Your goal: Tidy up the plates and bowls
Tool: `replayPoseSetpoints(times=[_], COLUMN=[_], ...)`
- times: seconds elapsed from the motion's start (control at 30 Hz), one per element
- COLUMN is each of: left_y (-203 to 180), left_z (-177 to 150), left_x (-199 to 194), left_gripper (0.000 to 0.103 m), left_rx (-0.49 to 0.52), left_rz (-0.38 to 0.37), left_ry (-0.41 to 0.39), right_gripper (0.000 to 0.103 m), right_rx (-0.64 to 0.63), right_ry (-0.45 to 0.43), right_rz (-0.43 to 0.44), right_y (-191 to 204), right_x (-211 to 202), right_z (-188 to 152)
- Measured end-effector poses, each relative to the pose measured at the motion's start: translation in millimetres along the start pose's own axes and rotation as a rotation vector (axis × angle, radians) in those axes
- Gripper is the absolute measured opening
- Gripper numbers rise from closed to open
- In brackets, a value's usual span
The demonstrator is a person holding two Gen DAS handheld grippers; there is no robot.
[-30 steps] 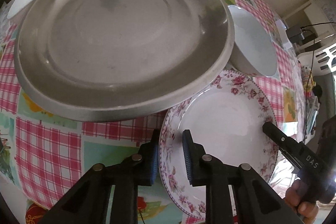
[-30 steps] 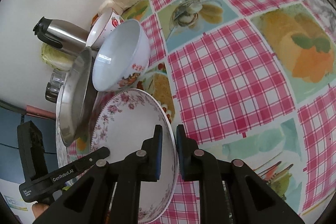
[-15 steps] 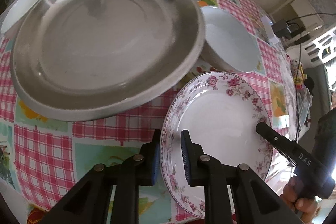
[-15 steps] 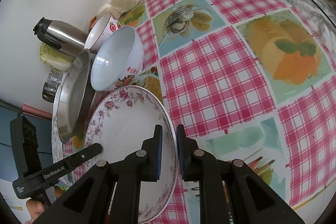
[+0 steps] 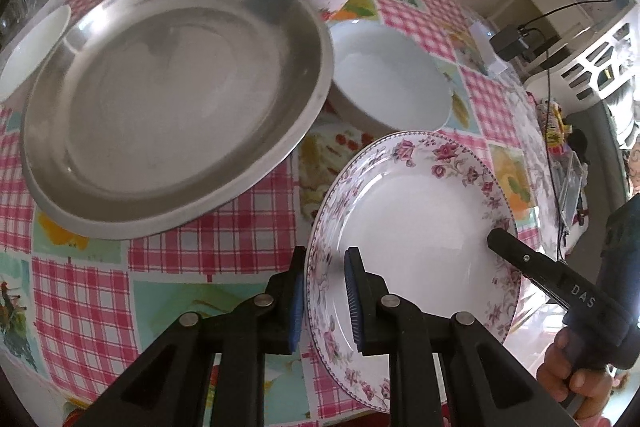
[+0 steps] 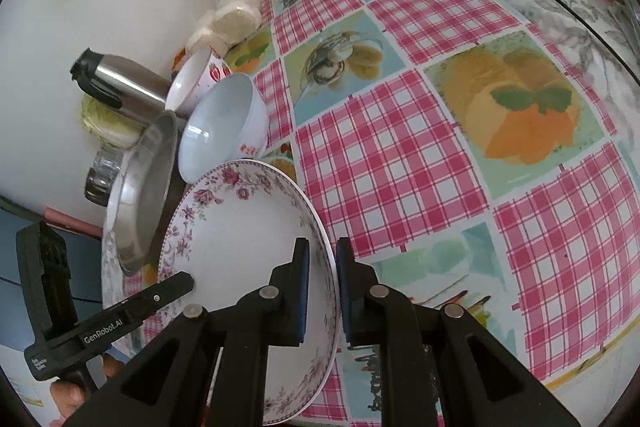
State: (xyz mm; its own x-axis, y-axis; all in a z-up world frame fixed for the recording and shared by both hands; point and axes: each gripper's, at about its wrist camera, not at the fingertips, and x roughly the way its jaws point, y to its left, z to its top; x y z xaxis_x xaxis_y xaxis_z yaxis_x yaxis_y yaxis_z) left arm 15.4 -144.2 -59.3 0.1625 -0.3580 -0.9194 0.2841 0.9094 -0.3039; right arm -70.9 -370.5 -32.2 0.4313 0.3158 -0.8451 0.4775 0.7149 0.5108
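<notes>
Both hand-held grippers grasp the floral-rimmed plate (image 5: 416,223) by opposite edges: the left hand-held gripper (image 5: 323,297) pinches its near rim, and the right hand-held gripper (image 6: 320,291) is clenched on the far rim. The plate tilts above the checked bench (image 6: 400,163), just beside the steel plate (image 5: 172,95) and a white bowl (image 5: 390,83).

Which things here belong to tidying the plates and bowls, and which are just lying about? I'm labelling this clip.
Job: floral plate, held by left gripper and right gripper; steel plate; white bowl; strawberry bowl.
Lying about: steel flask; cabbage; buns.
</notes>
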Motion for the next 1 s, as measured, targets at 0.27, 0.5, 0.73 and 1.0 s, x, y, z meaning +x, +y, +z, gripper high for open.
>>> replayPoseSetpoints(times=[0.27, 0.5, 0.73, 1.0], left_y=[-10, -2, 9, 29], left_z=[8, 24, 52, 87], left_x=[-23, -49, -70, -74], left_gripper=[0.021, 0.021, 0.021, 0.021], left_rx=[0.035, 0.014, -0.015, -0.056], left_rz=[0.013, -0.015, -0.004, 0.004], left_ry=[-0.084, -0.162, -0.228, -0.252], right_gripper=[0.015, 0.016, 0.016, 0.016], right_rx=[-0.018, -0.040, -0.066, -0.088], right_ry=[-0.055, -0.095, -0.125, -0.152], right_rz=[0.031, 0.059, 0.096, 0.130], right_y=[13, 36, 65, 94], right_x=[-15, -23, -23, -13], right_z=[3, 17, 40, 69])
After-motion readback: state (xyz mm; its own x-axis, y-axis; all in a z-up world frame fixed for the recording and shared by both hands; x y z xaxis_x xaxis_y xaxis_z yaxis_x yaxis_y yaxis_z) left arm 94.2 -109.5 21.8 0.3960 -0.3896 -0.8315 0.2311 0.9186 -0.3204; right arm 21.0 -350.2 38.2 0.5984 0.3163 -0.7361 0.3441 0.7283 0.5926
